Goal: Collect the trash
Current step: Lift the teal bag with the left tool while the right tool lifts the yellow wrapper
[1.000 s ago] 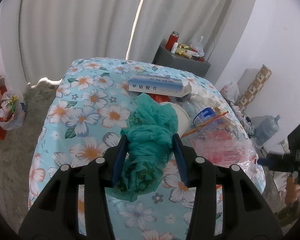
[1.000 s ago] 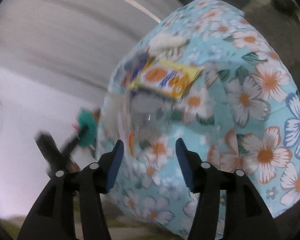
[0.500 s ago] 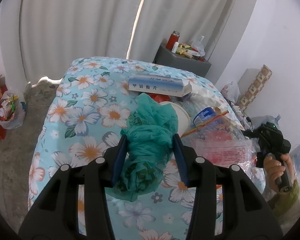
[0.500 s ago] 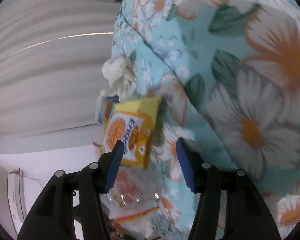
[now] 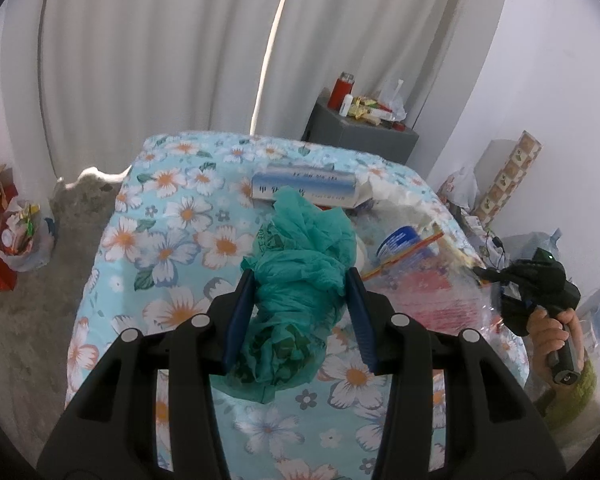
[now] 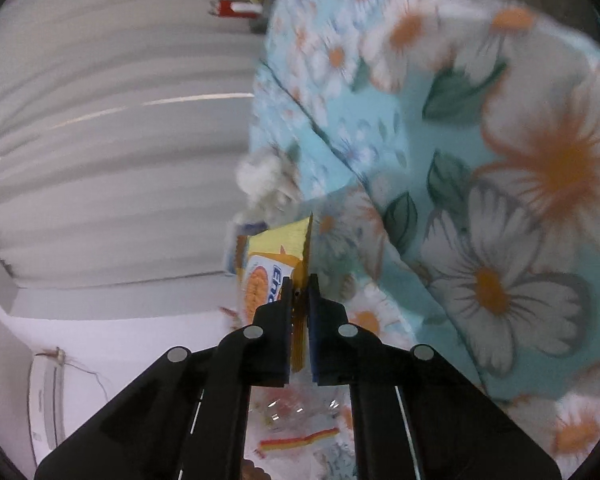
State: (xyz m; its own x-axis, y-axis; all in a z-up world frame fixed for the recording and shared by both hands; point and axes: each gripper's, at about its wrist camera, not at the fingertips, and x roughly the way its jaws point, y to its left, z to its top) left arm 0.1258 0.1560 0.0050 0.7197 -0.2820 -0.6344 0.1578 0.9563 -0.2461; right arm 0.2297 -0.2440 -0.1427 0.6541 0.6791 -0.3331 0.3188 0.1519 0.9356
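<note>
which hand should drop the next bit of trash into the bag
Right, probably. The right hand-held gripper has just closed on the edge of the yellow snack wrapper, so it already has trash to move. The left hand-held gripper is holding the bunched green plastic bag, likely the collector.

Soft daylight is filtering through the white curtain (image 5: pixel 180 52), and a bright strip is glowing at its central gap. The floral tablecloth (image 5: pixel 172 240) below that curtain is looking evenly lit, with faint shadows. Fisheye bending is curving everything toward dark corners. In the right wrist view, motion blur is smearing the tablecloth (image 6: pixel 500 200) and curtain folds.
</note>
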